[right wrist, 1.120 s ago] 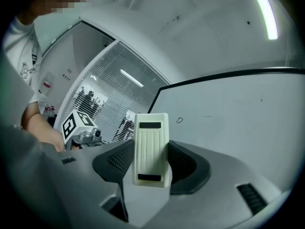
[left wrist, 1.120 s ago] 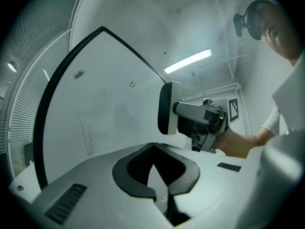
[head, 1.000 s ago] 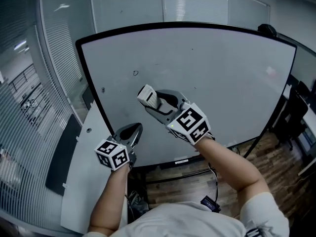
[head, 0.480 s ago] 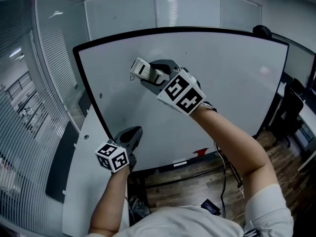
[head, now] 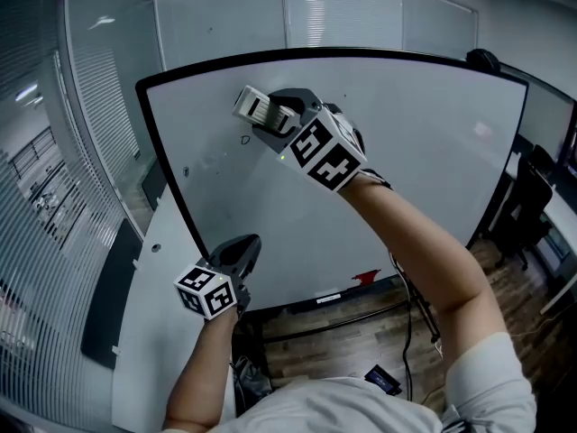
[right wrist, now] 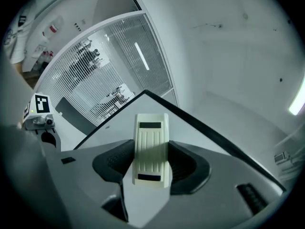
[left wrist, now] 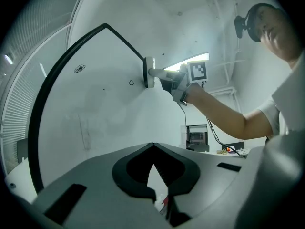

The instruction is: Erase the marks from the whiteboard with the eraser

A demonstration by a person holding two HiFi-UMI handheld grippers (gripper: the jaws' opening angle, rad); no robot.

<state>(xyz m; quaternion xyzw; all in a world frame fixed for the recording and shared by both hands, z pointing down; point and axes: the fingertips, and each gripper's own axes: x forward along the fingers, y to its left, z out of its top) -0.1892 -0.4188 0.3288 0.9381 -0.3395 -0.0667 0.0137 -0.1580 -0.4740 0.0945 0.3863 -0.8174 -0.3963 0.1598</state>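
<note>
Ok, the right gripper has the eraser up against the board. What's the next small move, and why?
Probably slide the eraser down and slightly left along the whiteboard. In the head view the small loop mark sits just below it, unwiped, and the right gripper is clamped on the eraser.

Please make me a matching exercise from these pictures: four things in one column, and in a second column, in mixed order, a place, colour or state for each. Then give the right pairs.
1. eraser
2. left gripper
3. small loop mark
4. whiteboard frame

A. black
B. shut and empty, held low
C. clamped in the right gripper, high on the board
D. drawn on the board, beside the eraser

Pairs: 1-C; 2-B; 3-D; 4-A
</note>
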